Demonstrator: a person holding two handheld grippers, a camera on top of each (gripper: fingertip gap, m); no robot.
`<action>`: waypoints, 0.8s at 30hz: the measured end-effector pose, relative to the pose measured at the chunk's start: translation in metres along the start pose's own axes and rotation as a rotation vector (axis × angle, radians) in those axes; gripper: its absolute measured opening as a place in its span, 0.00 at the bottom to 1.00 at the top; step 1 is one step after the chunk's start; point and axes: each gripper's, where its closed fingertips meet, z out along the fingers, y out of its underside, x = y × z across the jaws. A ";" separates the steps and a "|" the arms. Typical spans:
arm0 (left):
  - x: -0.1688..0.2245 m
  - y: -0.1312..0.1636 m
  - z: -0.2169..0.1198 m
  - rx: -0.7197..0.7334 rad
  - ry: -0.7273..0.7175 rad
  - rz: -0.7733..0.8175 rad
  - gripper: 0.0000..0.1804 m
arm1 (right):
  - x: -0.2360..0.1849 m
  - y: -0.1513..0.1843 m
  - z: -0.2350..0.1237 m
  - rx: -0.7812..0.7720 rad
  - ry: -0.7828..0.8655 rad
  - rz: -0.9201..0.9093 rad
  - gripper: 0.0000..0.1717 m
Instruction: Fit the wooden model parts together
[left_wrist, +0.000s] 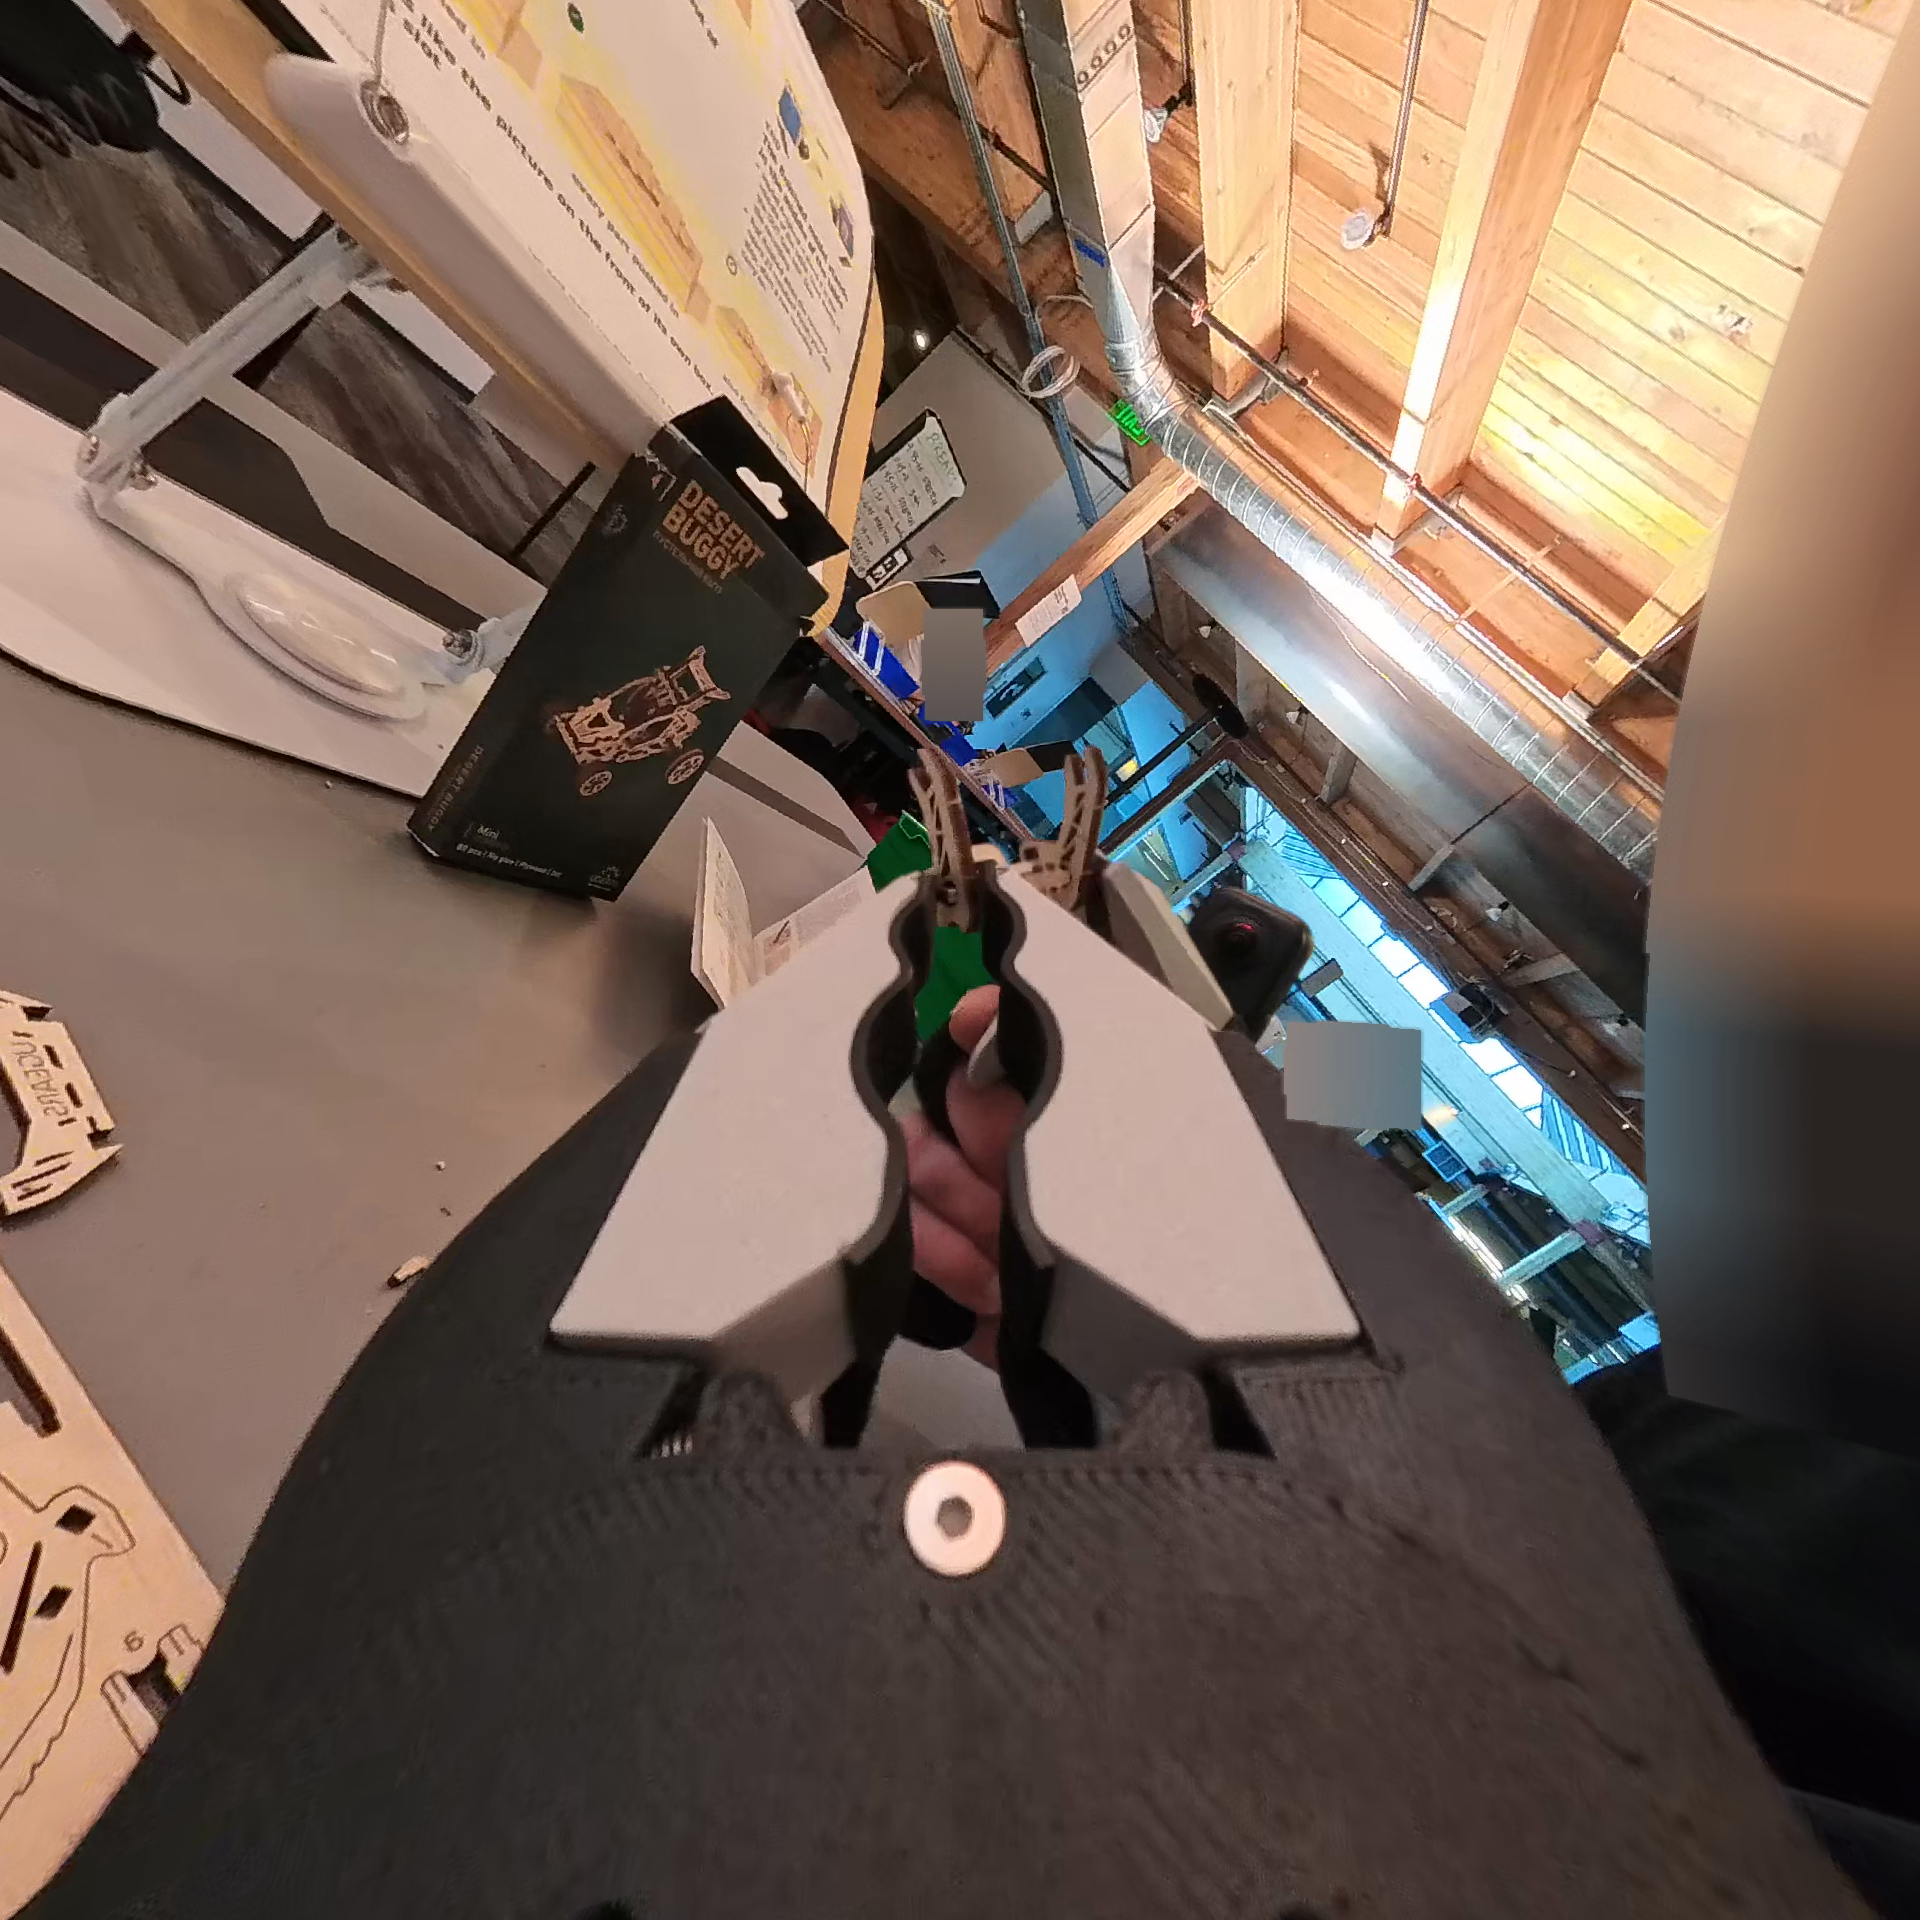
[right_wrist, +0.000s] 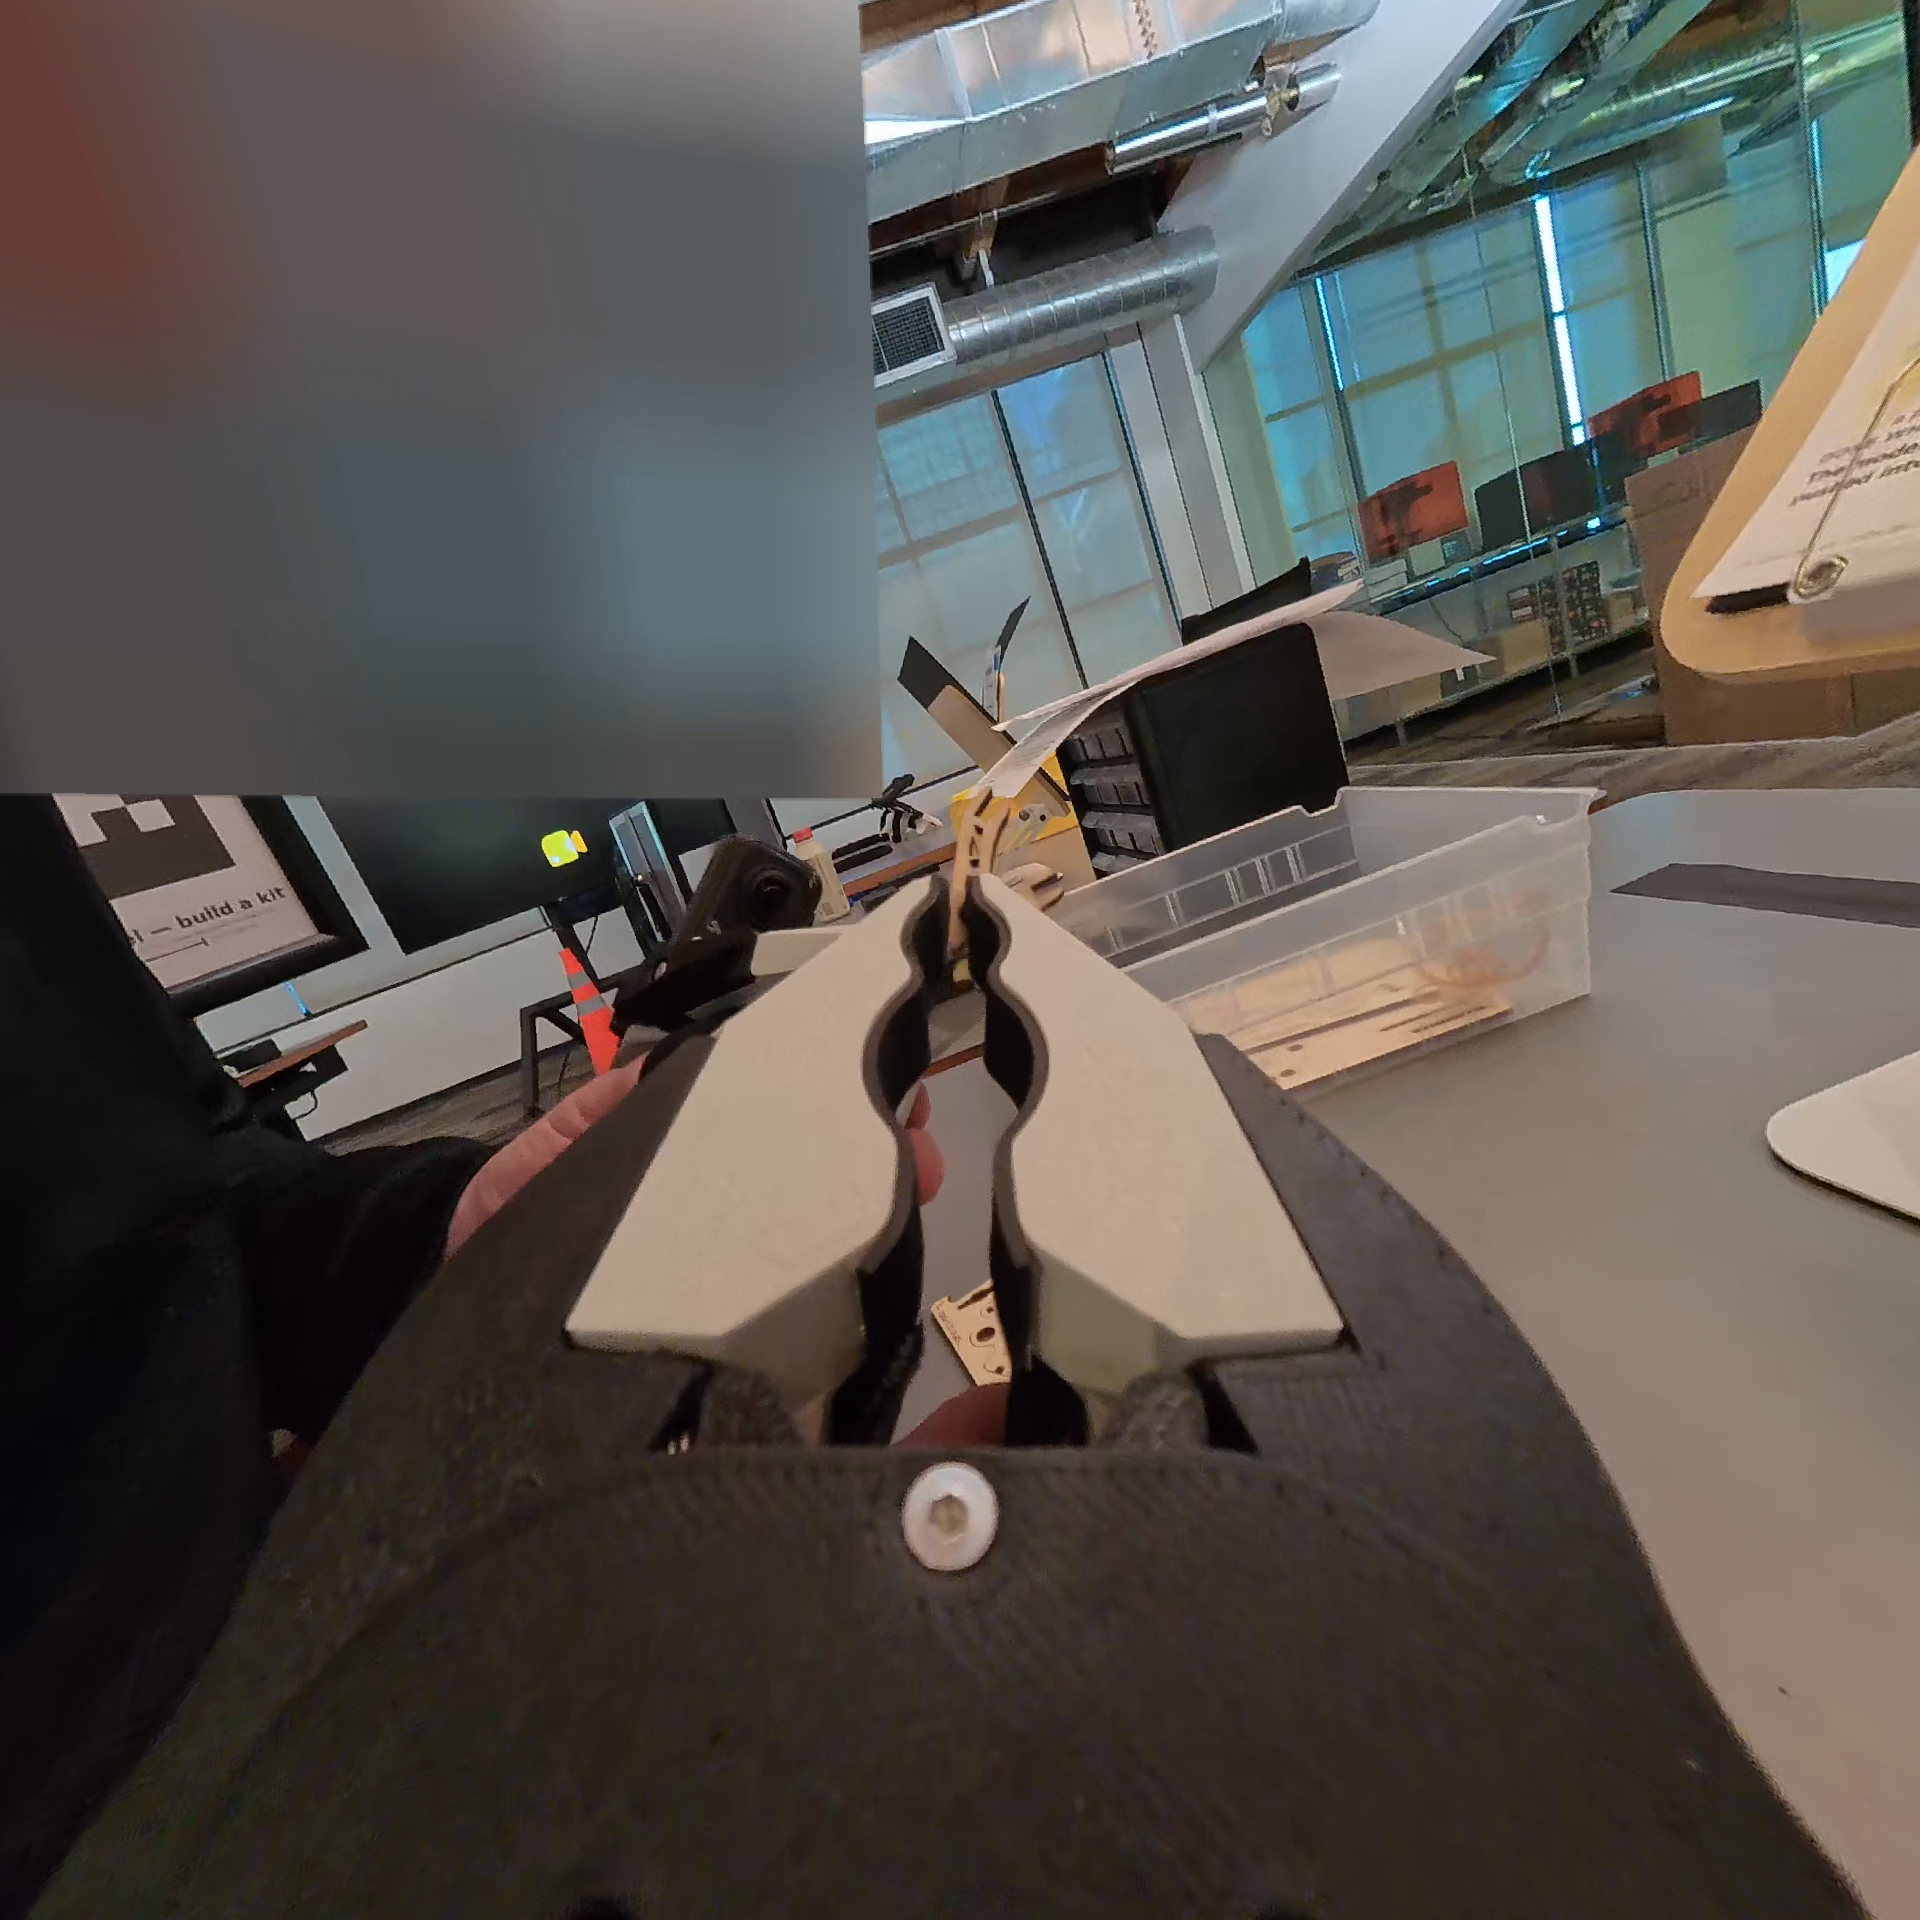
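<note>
Far left in the left wrist view, flat on the grey table (left_wrist: 260, 987): laser-cut plywood sheets (left_wrist: 52, 1621) with emptied outlines, and one loose punched-out wooden plate (left_wrist: 47, 1101) near the edge. Further in, upright on the table, a dark kit box (left_wrist: 613, 686) printed with a buggy; behind it a white magnifier lamp (left_wrist: 301, 634) and a tilted instruction board (left_wrist: 665, 177).

At centre, left gripper (left_wrist: 961, 899) closed on a slim wooden strut (left_wrist: 945, 821): tips pinching its lower end, both pads against it, the rest standing up and out beyond the tips, leaning slightly left. Just right of it, a second wooden strut (left_wrist: 1070, 831), fanning rightward, caught at its base in the right gripper's pale fingers (left_wrist: 1164, 935) coming in from the right side. Two struts close together at the base, spreading apart in a V above; contact between them not clear.

In the right wrist view, far left: a person's hand (right_wrist: 551, 1132) on the other gripper's dark body. At centre, right gripper (right_wrist: 964, 904) closed tight on its thin wooden strut (right_wrist: 982, 842), seen edge-on, gripped at the very tips and rising above them. Right of that, on the table, a clear plastic bin (right_wrist: 1455, 883) with more plywood sheets inside.
</note>
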 end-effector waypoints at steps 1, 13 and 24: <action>0.000 -0.001 0.000 0.004 0.007 -0.007 0.03 | -0.001 -0.003 0.000 0.005 -0.004 -0.004 0.01; 0.002 -0.001 -0.001 0.010 0.063 -0.067 0.03 | -0.006 -0.001 0.004 -0.053 0.013 -0.112 0.00; 0.007 0.001 0.001 -0.006 0.072 -0.050 0.03 | -0.004 -0.003 0.002 -0.134 0.045 -0.267 0.01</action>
